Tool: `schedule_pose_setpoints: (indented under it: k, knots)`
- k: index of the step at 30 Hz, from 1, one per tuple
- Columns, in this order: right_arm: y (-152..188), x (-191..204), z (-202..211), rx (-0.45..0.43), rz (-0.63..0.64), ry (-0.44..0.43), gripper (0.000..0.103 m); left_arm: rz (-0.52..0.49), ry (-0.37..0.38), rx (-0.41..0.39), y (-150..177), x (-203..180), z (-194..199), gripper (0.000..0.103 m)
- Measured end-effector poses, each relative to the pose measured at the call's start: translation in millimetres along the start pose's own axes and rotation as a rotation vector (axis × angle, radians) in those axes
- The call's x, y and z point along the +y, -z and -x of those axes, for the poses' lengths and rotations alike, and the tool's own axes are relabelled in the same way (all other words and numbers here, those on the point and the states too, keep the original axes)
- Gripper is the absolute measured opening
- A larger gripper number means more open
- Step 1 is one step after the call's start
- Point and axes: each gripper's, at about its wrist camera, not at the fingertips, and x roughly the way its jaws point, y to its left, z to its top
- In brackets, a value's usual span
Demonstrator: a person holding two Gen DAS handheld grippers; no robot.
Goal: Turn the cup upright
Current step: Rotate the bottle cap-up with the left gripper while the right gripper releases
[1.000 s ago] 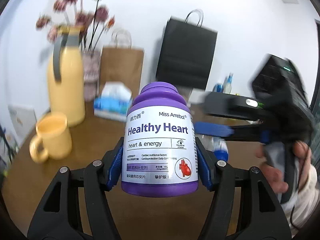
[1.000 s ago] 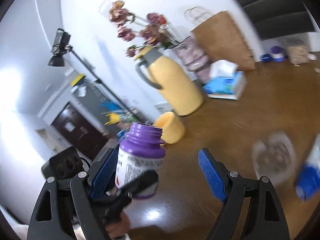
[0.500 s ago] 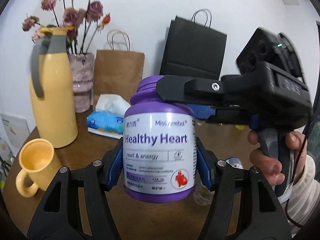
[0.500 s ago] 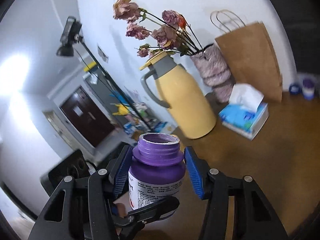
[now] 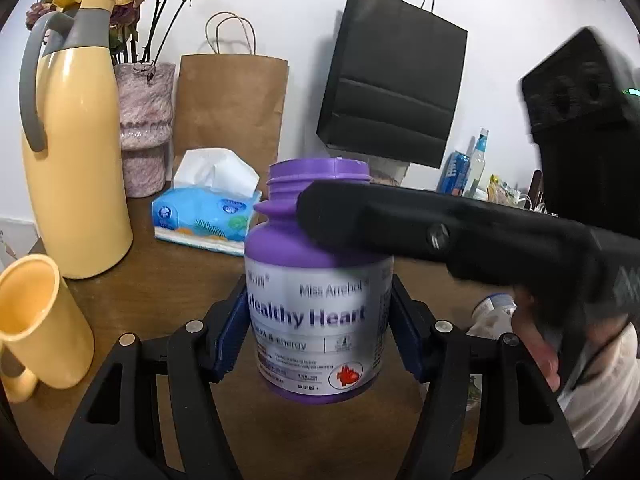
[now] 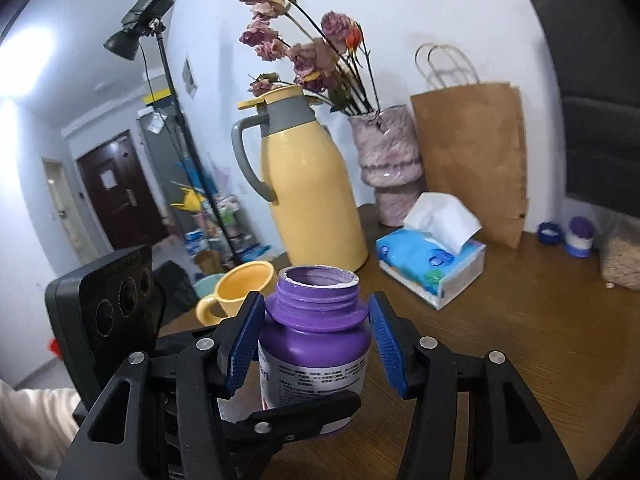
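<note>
A purple "Healthy Heart" bottle (image 5: 316, 312) with no cap is held upright above the table. My left gripper (image 5: 318, 324) is shut on its lower body. My right gripper (image 6: 316, 342) straddles the bottle (image 6: 316, 344) at its shoulder, blue pads close on both sides with small gaps; it crosses the left wrist view as a black finger (image 5: 432, 228). A yellow mug (image 5: 36, 320) stands upright at the left, also seen in the right wrist view (image 6: 240, 288).
On the brown table (image 6: 540, 340) stand a yellow thermos jug (image 5: 72, 152), a pink vase with dried roses (image 5: 144, 128), a tissue box (image 5: 204, 212), a brown paper bag (image 5: 230, 108) and a black bag (image 5: 394, 88). Small bottles (image 5: 464, 168) stand far right.
My right gripper has moved in from the right and now straddles the bottle's shoulder. My left gripper keeps its hold; the view has come closer to the mug and jug.
</note>
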Motion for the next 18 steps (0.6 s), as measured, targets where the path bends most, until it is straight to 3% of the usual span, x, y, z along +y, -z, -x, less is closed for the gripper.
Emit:
schedule_pose_setpoints:
  k: [4, 13, 18]
  knots:
    - [27, 21, 13, -0.025, 0.049, 0.063, 0.059, 0.022, 0.024, 0.049, 14, -7, 4, 0.060]
    - [75, 25, 27, 0.085, 0.002, 0.045, 0.058, 0.056, 0.028, 0.202, 58, -24, 4, 0.060]
    - [92, 34, 44, 0.112, -0.007, 0.058, 0.058, 0.024, 0.039, 0.241, 73, -45, 13, 0.060]
